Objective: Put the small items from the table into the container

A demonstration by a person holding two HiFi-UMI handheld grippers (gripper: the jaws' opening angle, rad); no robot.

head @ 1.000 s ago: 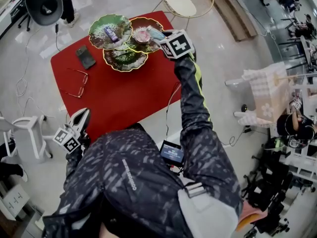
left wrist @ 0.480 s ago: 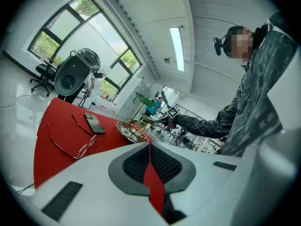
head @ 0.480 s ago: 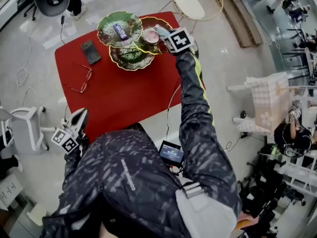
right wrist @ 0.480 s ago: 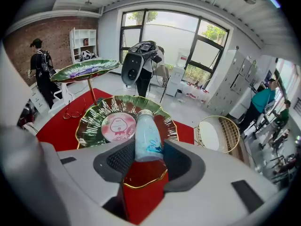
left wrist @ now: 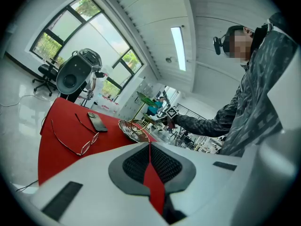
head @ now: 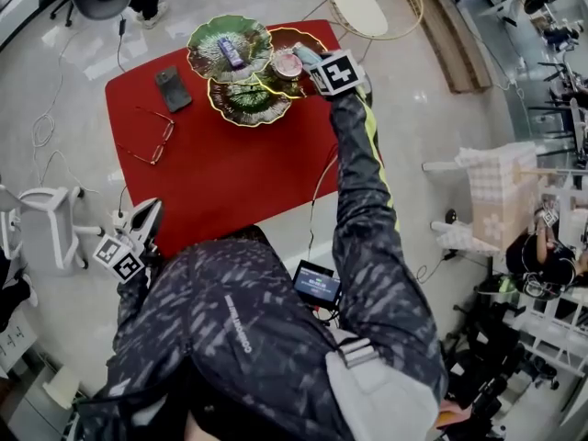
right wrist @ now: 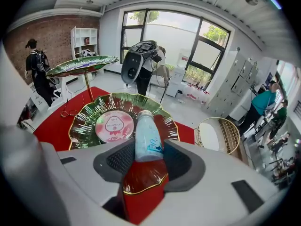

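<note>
My right gripper is shut on a small pale blue bottle, which lies along its jaws just above the right leaf dish. A round pink tin lies in that dish. A purple item rests in the green top dish of the tiered stand, and the front dish looks bare. A dark phone and a pair of glasses lie on the red table. My left gripper hovers off the table's near left corner, shut, with nothing in it.
A round wire-rimmed stool stands beyond the table's far right corner. A white stand is on the floor at the left, near the left gripper. Cables run over the floor around the table. A person stands by the brick wall.
The right gripper has sunk with the bottle toward the right dish. The left gripper has stayed near the table's corner.
</note>
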